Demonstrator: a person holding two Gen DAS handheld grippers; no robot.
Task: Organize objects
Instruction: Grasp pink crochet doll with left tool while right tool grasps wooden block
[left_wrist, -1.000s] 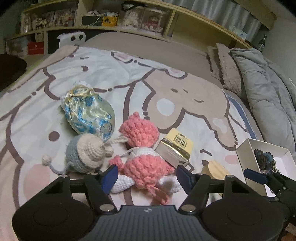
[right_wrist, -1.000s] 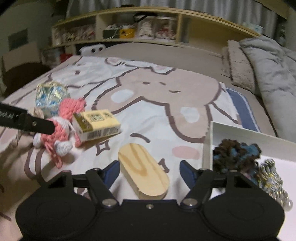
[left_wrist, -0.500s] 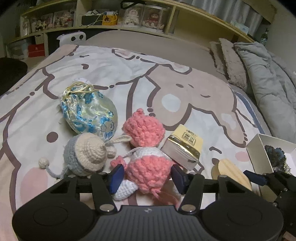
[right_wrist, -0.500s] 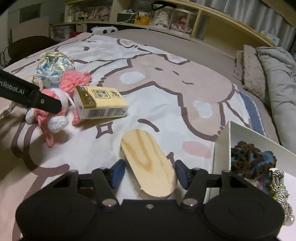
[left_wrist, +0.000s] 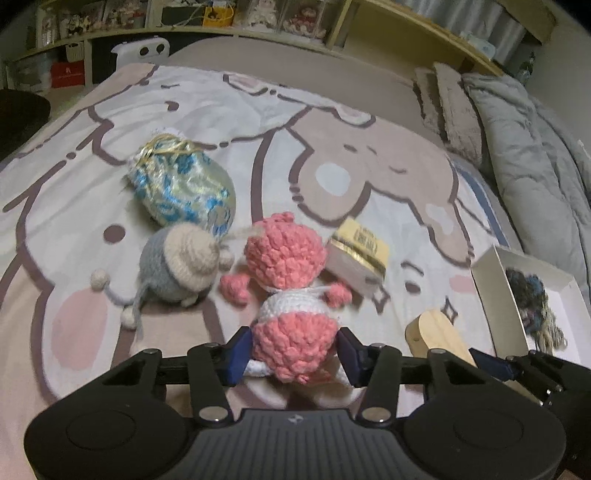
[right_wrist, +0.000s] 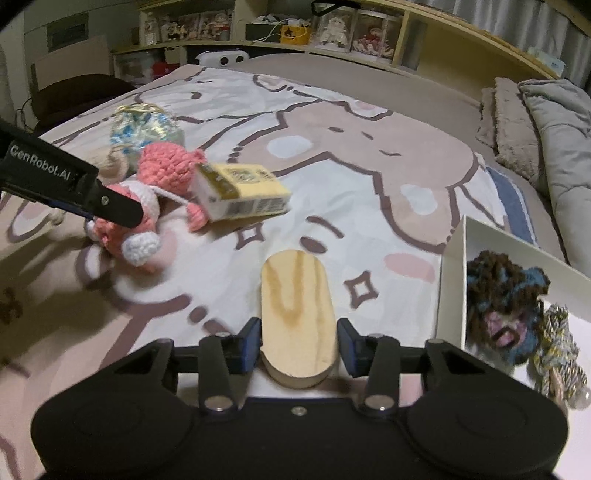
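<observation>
Two grabs running at once. Your left gripper is closing round the pink crocheted yarn doll on the bed, pads at its hips. Your right gripper is closing on the oval pale wooden block, long axis running straight away between the pads, small gaps left. White cardboard box sits just right of it. Both were spread wider a second ago; the doll's head now stands raised.
</observation>
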